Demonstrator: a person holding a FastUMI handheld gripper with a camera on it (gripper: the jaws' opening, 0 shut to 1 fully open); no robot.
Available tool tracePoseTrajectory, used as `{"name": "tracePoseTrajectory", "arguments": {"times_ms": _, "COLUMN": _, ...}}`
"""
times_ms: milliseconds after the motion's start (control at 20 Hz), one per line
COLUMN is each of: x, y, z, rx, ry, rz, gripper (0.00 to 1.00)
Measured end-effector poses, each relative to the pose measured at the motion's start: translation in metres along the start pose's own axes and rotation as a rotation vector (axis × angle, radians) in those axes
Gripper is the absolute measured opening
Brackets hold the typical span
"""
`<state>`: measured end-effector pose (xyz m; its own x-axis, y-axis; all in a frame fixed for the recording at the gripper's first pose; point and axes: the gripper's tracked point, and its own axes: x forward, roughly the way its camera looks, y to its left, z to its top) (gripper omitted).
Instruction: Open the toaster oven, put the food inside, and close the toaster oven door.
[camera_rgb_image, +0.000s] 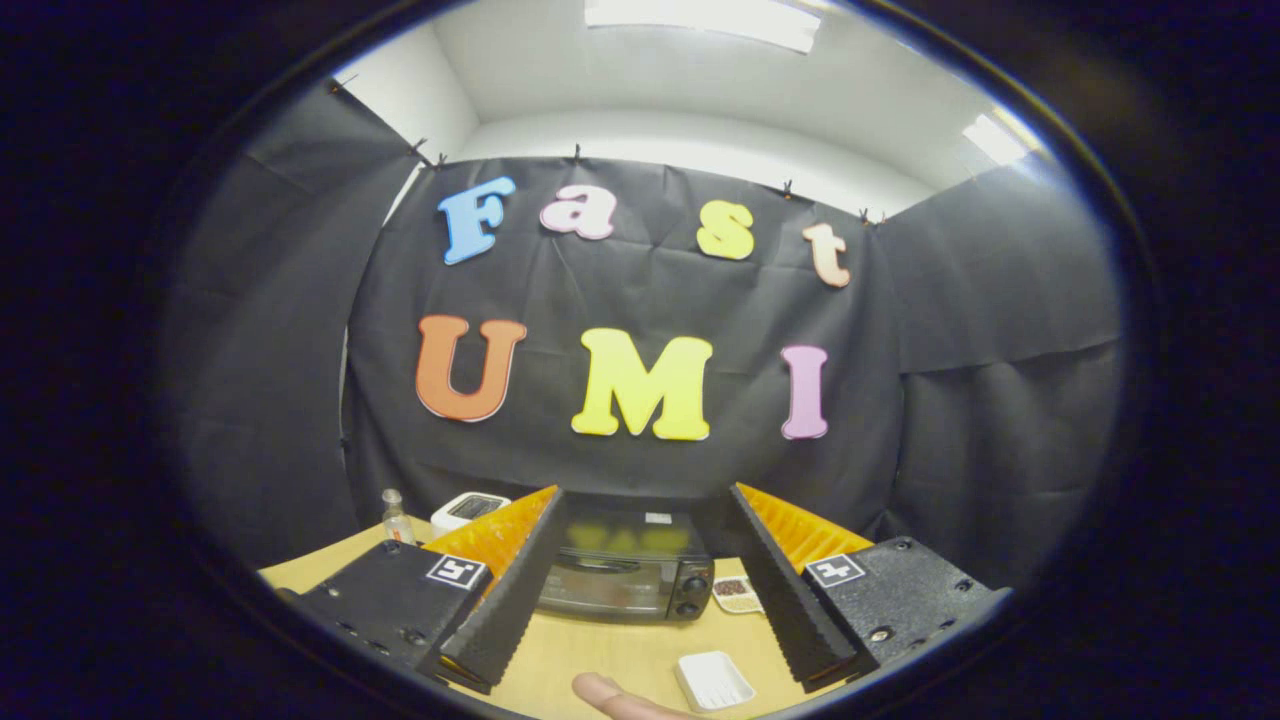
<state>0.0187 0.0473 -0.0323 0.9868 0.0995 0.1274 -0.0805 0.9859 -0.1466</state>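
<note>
Gripper view: fingertip (612, 697) of person's hand poking in nearest, cut off. White empty tray (713, 681) lying beside it on desk (600, 650). Gripper (640, 560) jaws standing wide, gripping nothing, framing toaster oven (622, 577) beyond them, likely lining up on door. Door sitting closed; inside hard to make out. Small dish of food (737, 592) waiting beside oven. Bottle (396, 516) and white device (468, 508) standing farther back.

— What's ahead of your claw (640, 590)?
— The toaster oven (622, 572), beyond its spread fingers, door closed, on the tabletop (600, 655).
— And beside it?
— A dish (737, 594) to its right; a tray (713, 681) nearer you.
</note>
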Motion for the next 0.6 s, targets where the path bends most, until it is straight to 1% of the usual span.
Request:
{"name": "tracePoseTrajectory", "arguments": {"times_ms": 100, "x": -0.03, "y": -0.004, "z": 0.009, "rx": -0.011, "ry": -0.007, "rz": 0.009, "gripper": 1.0}}
{"name": "tracePoseTrajectory", "arguments": {"times_ms": 200, "x": -0.058, "y": -0.02, "z": 0.013, "rx": -0.048, "ry": -0.019, "rz": -0.031, "gripper": 1.0}}
{"name": "tracePoseTrajectory", "arguments": {"times_ms": 300, "x": -0.087, "y": -0.022, "z": 0.006, "rx": -0.035, "ry": -0.008, "rz": -0.03, "gripper": 1.0}}
{"name": "tracePoseTrajectory", "arguments": {"times_ms": 450, "x": -0.107, "y": -0.024, "z": 0.009, "rx": -0.006, "ry": -0.019, "rz": -0.018, "gripper": 1.0}}
{"name": "tracePoseTrajectory", "arguments": {"times_ms": 600, "x": -0.113, "y": -0.027, "z": 0.012, "rx": 0.003, "ry": -0.038, "rz": -0.021, "gripper": 1.0}}
